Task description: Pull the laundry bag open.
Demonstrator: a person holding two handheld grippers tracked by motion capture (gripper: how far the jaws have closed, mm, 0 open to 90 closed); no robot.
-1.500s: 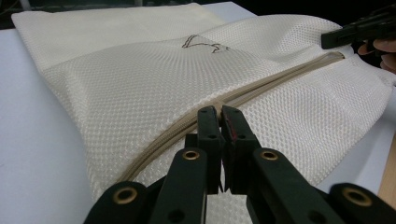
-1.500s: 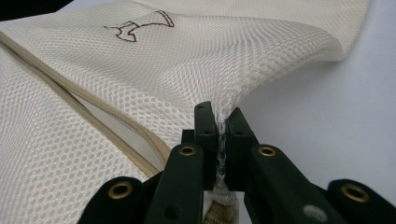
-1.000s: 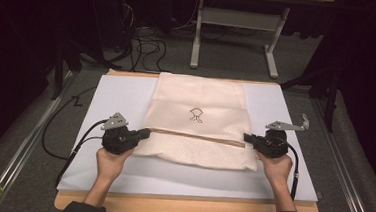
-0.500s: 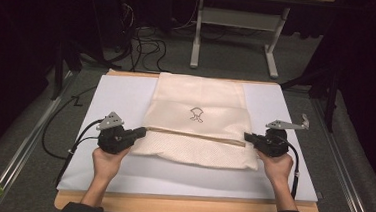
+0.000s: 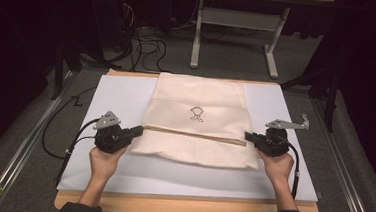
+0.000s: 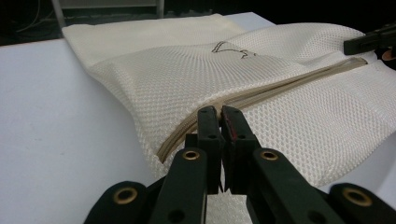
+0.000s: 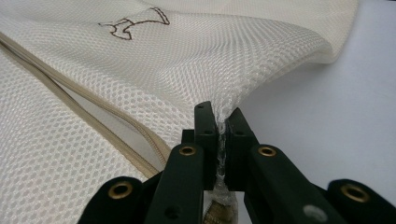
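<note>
A cream mesh bag (image 5: 199,122) with a small brown emblem (image 5: 196,113) lies flat on the white board (image 5: 121,99). A tan zipper (image 5: 194,133) runs across it from side to side. My left gripper (image 5: 138,131) is at the zipper's left end, and its jaws are shut on the mesh bag (image 6: 280,98) there. My left gripper (image 6: 219,115) pinches right where the zipper (image 6: 261,93) ends. At the bag's right edge my right gripper (image 5: 249,137) is shut too. A ridge of mesh (image 7: 261,60) rises from between the jaws of my right gripper (image 7: 219,116).
The white board rests on a wooden table (image 5: 184,206) whose front edge is near the person. Cables (image 5: 59,132) trail off the left side. Beyond the table stand a metal frame (image 5: 236,29) and dark floor. The right gripper's jaw (image 6: 371,39) pokes in at the far end of the zipper.
My left gripper has drawn slightly to the left at the bag's edge. The right gripper and the bag have hardly moved.
</note>
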